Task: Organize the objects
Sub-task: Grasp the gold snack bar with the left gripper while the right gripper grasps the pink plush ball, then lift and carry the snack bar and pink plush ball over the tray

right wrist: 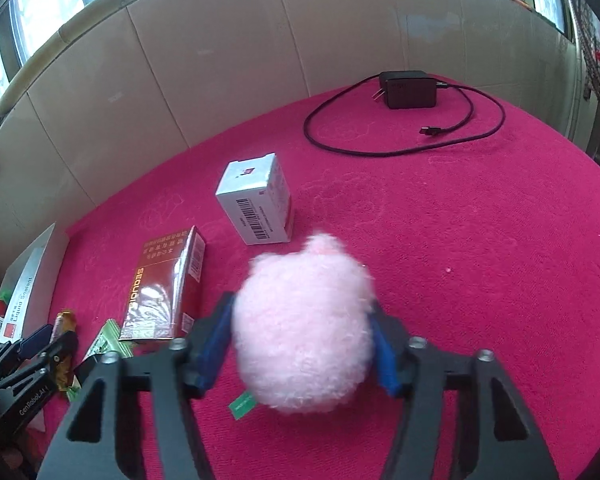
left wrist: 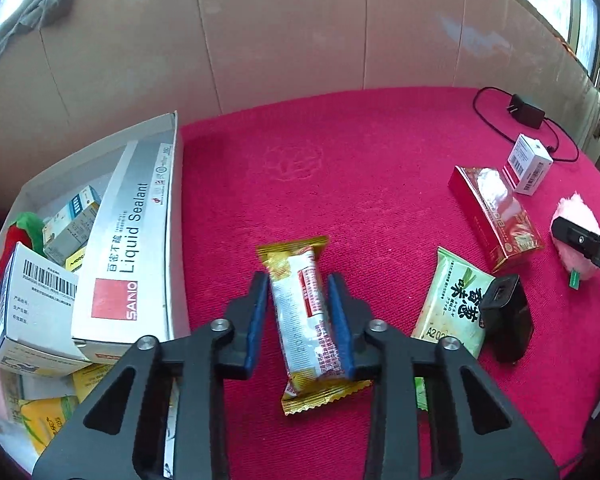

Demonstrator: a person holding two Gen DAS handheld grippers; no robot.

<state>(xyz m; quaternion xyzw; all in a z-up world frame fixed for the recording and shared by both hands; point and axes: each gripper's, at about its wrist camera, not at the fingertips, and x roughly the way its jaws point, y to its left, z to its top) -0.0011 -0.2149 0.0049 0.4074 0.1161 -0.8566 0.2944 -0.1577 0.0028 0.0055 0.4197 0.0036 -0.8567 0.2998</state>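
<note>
A gold-and-white snack bar [left wrist: 300,312] lies lengthwise on the red cloth [left wrist: 340,160], and my left gripper [left wrist: 297,280] is shut on its middle, both blue pads against the wrapper. In the right wrist view a fluffy pink plush toy [right wrist: 304,328] with a green tag sits between the pads of my right gripper [right wrist: 300,304], which press into its sides. The same pink plush toy [left wrist: 576,216] shows at the right edge of the left wrist view. A cardboard box [left wrist: 172,184] at the left holds a Liquid Sealant carton [left wrist: 128,240] and several small packages.
On the cloth lie a green snack packet [left wrist: 452,300], a black charger cube [left wrist: 508,316], a red foil box [right wrist: 164,288], a white barcode box [right wrist: 260,204] and a black power adapter [right wrist: 410,90] with a looped cable. A beige panel wall runs behind.
</note>
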